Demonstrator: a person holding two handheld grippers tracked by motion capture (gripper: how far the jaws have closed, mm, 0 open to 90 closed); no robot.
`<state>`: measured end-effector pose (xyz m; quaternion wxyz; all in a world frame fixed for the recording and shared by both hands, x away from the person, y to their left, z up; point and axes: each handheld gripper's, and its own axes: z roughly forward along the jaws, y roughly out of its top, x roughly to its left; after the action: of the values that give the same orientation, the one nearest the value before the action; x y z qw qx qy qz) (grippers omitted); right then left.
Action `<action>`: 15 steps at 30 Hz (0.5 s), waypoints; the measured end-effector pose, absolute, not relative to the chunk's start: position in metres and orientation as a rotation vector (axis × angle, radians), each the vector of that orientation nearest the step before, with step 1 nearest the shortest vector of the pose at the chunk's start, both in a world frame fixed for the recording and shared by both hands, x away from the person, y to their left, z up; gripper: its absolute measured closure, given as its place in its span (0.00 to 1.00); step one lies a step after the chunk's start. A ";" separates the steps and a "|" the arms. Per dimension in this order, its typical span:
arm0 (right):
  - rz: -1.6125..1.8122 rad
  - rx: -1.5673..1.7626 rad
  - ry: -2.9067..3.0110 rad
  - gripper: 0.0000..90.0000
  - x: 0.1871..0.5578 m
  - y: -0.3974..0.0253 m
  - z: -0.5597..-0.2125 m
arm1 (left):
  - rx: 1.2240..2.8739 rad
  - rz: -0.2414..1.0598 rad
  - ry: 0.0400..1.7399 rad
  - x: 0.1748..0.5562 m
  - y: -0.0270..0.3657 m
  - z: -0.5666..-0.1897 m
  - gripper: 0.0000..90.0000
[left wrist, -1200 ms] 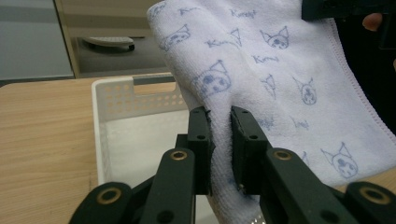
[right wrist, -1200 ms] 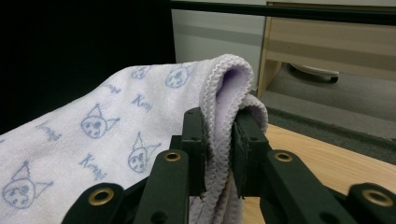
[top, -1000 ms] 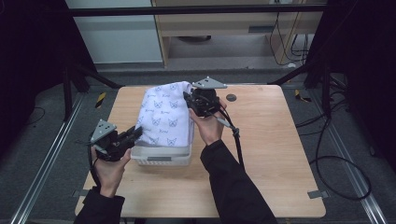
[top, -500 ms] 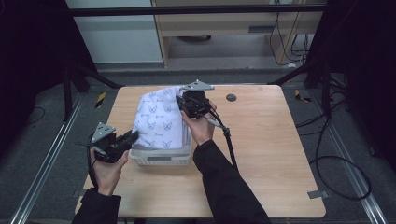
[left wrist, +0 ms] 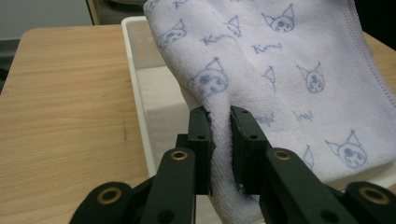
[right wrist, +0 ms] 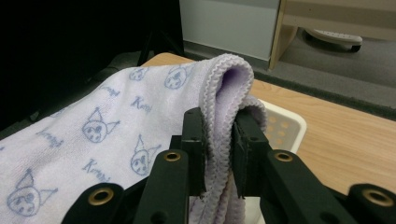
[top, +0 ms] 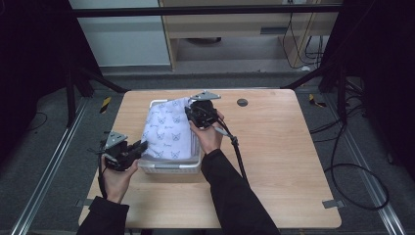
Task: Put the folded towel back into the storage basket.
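A pale lilac towel printed with cat faces lies draped over a white plastic basket on the wooden table. My left gripper is shut on the towel's near left corner, by the basket's left wall. At the basket's far right corner, my right gripper is shut on a folded, stitched edge of the towel, held a little above the basket rim. The towel hides most of the basket's inside.
A small dark round disc sits on the table behind and to the right of the basket. A black cable trails from my right gripper along the forearm. Metal rails and floor cables flank the table.
My right gripper has carried its towel edge leftward and toward the table's far side. My left gripper has stayed beside the basket, shifting only slightly.
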<state>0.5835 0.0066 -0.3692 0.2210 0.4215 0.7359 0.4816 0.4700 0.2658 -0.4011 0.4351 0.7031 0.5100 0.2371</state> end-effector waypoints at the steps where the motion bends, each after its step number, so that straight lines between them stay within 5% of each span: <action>1: 1.326 1.165 2.038 0.86 0.585 0.007 -0.372 | 1.755 0.590 1.273 0.471 0.266 -0.403 0.87; 15: 1.287 1.222 2.078 0.86 0.597 0.011 -0.400 | 1.809 0.578 1.310 0.481 0.262 -0.422 0.87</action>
<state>0.5966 0.0113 -0.4002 0.2030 0.4380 0.7445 0.4612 0.4809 0.2619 -0.4224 0.4054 0.7167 0.5191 0.2292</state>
